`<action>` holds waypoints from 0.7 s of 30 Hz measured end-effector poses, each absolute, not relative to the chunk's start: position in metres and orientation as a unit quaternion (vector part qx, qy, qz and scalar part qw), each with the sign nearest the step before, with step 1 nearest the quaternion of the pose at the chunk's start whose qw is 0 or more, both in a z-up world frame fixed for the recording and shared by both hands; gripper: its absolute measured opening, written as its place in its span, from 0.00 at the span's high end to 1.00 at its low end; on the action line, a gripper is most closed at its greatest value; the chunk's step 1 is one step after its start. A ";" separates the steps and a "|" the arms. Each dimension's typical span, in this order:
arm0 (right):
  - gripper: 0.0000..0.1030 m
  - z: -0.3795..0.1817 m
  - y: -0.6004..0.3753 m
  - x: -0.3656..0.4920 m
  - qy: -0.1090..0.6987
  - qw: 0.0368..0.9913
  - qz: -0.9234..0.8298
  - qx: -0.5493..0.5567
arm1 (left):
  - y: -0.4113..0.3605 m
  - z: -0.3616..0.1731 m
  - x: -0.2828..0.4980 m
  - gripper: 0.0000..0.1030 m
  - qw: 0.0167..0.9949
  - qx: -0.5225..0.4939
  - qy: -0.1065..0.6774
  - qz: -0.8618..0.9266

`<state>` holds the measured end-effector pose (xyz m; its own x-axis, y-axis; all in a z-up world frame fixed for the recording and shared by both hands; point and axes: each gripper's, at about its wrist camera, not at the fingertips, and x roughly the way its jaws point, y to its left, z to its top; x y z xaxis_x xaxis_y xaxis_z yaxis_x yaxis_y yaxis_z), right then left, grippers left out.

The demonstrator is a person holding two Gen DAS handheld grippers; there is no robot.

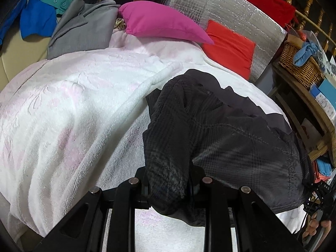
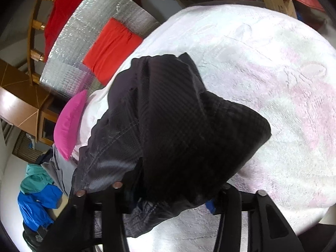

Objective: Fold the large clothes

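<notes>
Dark checked garment (image 1: 220, 130) bunches in the left hand-held gripper (image 1: 168, 185) (clamped); right hand-held gripper (image 2: 168, 191) pinches it too.

Two black hand-held grippers with metal pins

The left gripper (image 1: 168, 189) was a matte black frame of flat bars with cut-out openings and four round silver pins. The right gripper (image 2: 168, 191) looked the same, with a small blue part. Bare fingertips (image 1: 315, 224) showed beside black cables.
</notes>
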<state>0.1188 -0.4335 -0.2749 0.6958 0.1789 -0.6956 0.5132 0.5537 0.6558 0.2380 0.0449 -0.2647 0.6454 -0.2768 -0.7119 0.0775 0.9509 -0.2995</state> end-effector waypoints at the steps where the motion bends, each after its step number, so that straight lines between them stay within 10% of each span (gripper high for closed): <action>1: 0.44 -0.276 -0.434 0.118 0.376 0.796 -0.107 0.462 | 0.044 -0.265 0.238 0.75 0.899 -0.119 0.409 -0.098; 21: 0.37 -0.234 -0.464 0.076 0.455 0.800 -0.034 0.389 | 0.028 -0.229 0.213 0.47 0.920 0.095 0.379 -0.038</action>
<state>0.0757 -0.4644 -0.2344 0.5833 0.3003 -0.7547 0.4085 0.6946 0.5922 0.2126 0.0281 -0.2286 0.7092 0.0024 -0.7050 0.1423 0.9789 0.1465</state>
